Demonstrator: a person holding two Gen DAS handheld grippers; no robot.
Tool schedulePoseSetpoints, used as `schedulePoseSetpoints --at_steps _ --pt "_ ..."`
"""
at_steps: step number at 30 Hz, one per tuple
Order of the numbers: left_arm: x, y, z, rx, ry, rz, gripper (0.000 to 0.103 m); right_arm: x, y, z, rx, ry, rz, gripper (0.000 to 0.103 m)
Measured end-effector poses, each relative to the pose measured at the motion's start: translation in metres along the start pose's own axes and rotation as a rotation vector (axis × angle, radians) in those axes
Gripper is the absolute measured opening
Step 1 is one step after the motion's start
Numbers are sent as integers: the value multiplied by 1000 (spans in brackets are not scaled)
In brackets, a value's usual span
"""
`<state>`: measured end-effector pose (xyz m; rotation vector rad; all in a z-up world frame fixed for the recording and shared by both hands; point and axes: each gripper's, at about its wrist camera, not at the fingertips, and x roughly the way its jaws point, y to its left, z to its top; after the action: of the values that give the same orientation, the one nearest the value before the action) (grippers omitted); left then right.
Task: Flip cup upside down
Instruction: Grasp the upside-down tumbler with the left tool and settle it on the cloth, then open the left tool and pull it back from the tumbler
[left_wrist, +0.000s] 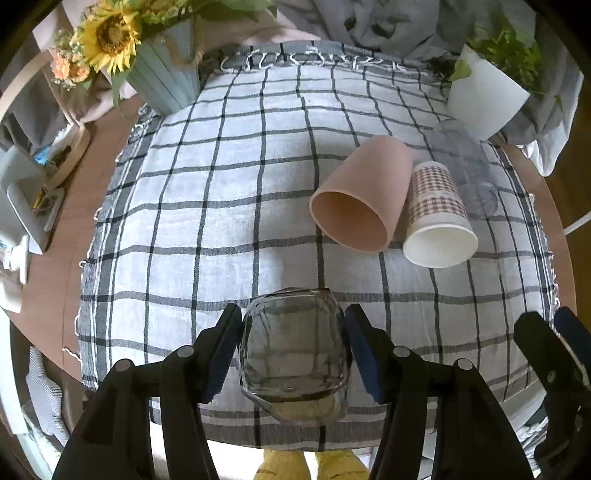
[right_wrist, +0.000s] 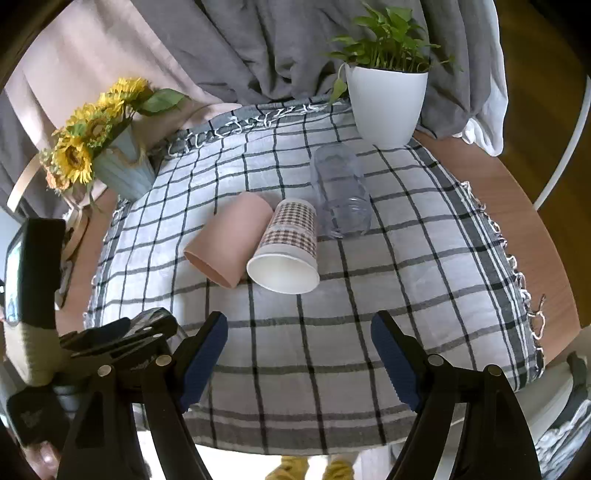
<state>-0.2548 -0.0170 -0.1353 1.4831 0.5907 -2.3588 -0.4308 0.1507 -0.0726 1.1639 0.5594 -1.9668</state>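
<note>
My left gripper is shut on a clear faceted glass cup, held between its blue pads over the near edge of the checked cloth. A pink cup, a white paper cup with a plaid band and a clear plastic cup lie on their sides on the cloth, mouths toward me. My right gripper is open and empty above the cloth's near part, short of the paper cup. It shows at the right edge of the left wrist view.
A blue vase of sunflowers stands at the back left. A white pot with a green plant stands at the back right. The round wooden table shows around the cloth. Grey drapes hang behind.
</note>
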Motion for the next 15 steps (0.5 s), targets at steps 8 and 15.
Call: schedulePoseSetpoints --at_steps 8,15 --pt "-9 -2 -18 -19 -28 2 57 -1 -5 -7 -25 6 8 80" --pt "-8 -9 -35 -23 -16 -23 58 -2 -10 -15 -41 13 12 80"
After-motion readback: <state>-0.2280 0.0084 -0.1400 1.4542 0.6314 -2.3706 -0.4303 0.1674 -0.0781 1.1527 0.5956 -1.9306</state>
